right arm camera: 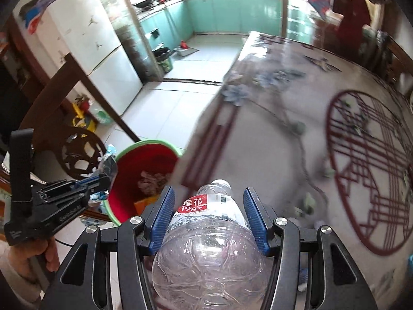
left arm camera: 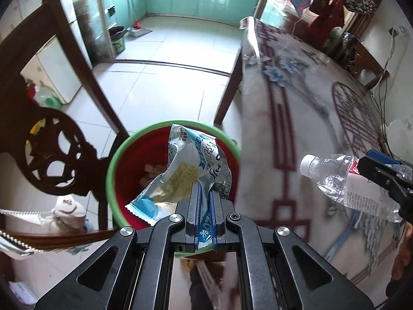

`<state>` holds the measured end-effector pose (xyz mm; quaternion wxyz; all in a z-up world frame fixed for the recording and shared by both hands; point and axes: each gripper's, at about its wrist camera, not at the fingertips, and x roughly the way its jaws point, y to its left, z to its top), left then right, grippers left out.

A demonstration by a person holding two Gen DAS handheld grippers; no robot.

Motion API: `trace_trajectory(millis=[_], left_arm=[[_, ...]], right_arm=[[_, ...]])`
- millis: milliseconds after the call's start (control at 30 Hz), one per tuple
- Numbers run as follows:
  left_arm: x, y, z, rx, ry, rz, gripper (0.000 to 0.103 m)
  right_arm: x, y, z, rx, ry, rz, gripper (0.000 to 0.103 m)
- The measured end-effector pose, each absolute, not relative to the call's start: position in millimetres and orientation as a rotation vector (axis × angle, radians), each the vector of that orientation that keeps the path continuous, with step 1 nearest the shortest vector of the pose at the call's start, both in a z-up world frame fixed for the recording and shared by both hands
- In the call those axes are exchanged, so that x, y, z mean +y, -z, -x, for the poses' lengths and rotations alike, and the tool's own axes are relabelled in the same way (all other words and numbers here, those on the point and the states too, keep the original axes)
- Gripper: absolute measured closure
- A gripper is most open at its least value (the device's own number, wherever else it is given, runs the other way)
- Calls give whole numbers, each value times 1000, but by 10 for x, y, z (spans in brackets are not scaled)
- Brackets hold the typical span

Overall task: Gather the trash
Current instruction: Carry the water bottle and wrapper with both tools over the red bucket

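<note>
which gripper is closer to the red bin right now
Left. The left gripper, shut on a wrapper, sits right over the bin opening. The right gripper, holding a bottle, is off to the bin's side, over the table edge.

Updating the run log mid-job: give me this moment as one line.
left claw: shut on snack wrapper, over red bin | right claw: shut on plastic bottle, above table | nothing released yet
</note>
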<state>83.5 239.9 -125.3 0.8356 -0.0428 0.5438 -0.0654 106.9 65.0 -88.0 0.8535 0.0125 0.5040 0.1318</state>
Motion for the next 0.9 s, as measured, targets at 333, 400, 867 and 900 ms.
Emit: trace_trajectory(millis=[333, 400, 867, 900], left_arm=[[2642, 1388, -883, 1179, 134, 97, 97], [2674, 1436, -896, 1191, 135, 97, 97], [2777, 1514, -923, 1210, 164, 131, 97], [2778, 1518, -915, 1213, 171, 127, 97]], right_arm=[[1141, 870, -1191, 1052, -323, 24, 53], [1215, 865, -1222, 1058, -337, 25, 70], [1113, 1136, -1085, 1174, -335, 40, 49], [1087, 1185, -1002, 1193, -338, 80, 43]])
